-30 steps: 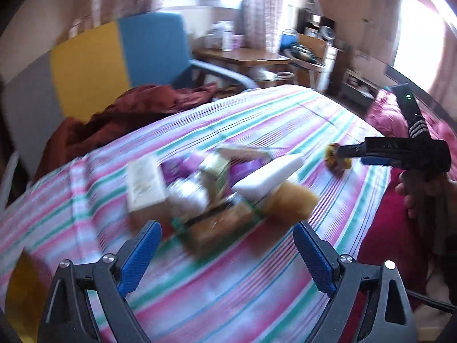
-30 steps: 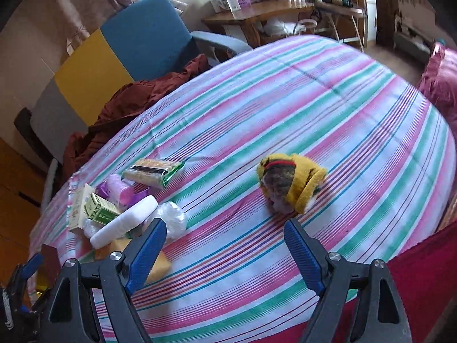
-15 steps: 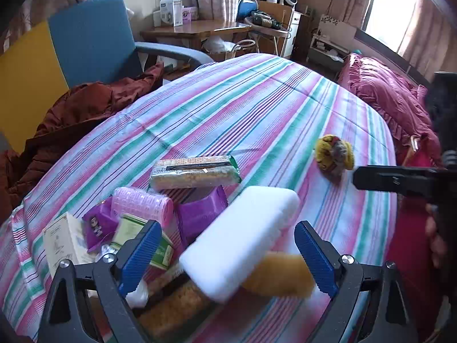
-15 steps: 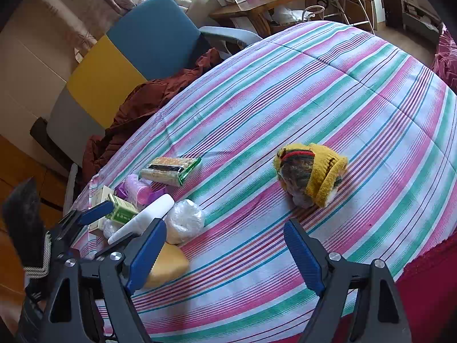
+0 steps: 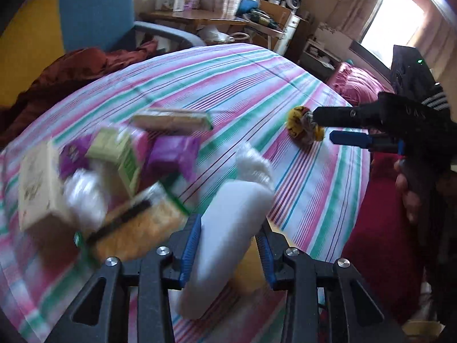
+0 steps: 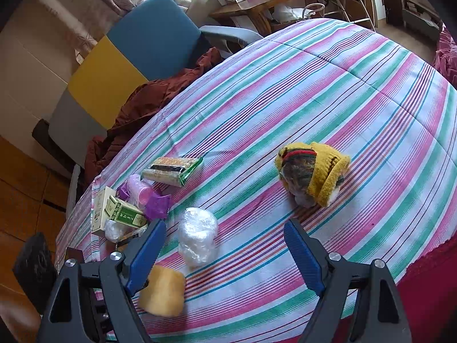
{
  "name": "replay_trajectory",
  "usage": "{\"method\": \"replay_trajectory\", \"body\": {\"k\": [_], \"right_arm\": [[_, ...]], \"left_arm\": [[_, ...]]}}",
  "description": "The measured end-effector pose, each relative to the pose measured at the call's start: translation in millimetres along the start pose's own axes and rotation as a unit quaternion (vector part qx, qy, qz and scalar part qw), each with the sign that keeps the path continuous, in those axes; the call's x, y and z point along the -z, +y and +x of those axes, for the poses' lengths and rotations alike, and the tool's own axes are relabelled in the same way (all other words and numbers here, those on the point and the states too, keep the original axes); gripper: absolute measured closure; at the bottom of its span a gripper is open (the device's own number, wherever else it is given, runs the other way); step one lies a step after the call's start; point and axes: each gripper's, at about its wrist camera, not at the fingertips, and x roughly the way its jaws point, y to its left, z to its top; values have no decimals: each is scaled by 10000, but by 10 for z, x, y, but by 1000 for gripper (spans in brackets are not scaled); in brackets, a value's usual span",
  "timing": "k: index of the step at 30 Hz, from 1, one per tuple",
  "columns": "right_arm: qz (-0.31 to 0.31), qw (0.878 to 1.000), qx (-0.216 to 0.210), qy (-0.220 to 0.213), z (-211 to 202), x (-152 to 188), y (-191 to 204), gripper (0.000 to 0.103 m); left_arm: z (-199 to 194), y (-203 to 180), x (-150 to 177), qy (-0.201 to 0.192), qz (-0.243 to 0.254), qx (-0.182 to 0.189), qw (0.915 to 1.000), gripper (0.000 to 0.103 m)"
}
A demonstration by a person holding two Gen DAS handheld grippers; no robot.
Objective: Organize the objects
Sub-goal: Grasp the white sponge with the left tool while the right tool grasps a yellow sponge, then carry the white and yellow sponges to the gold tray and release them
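Half a second ago spread wide above the pile, the left gripper [image 5: 227, 245] has just been closing and now pinches the smooth white oblong block [image 5: 225, 234] between its blue pads, above the striped cotton bedspread [image 6: 328, 91]. Beside it lie a crinkly clear plastic bundle [image 6: 197, 240], a soft yellow sponge [image 6: 164, 291], small cardboard boxes [image 6: 122, 214] and a ribbed yellow knitted hat [image 6: 311, 171]. Jaws spread, the right gripper [image 6: 225, 251] hangs short of the hat.
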Motion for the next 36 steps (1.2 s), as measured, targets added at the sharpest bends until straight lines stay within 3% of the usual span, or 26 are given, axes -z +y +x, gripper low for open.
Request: {"method": "replay_trajectory", "body": {"k": [8,11,17,22,26,31,36], "right_arm": [[-2,10000,-2,14,5,6,0,17],[-83,10000,20,39,15,15,33,17],[-282,9991,272,138,58,38,120,17],[-968,9911,838,374,159,152,413,17],[-1470,9845,460,836,327,461,817,17],[-1867,9756,279,1123,526,814,1206,17],[-2115,9669,817,1169,689,992,1313,16]], "left_arm": [[-386,460,558,-254,-1280,-183,9913,82],[-486,557,808,-381,-1559,-215,9868,81],[-661,507,966,-525,-1656,-381,9841,84],[-843,419,1004,-711,-1531,-541,9842,84],[-934,424,1109,-750,-1563,-662,9826,84],[-1041,430,1270,-788,-1593,-786,9809,84],[-1138,443,1373,-881,-1704,-864,9776,84]]}}
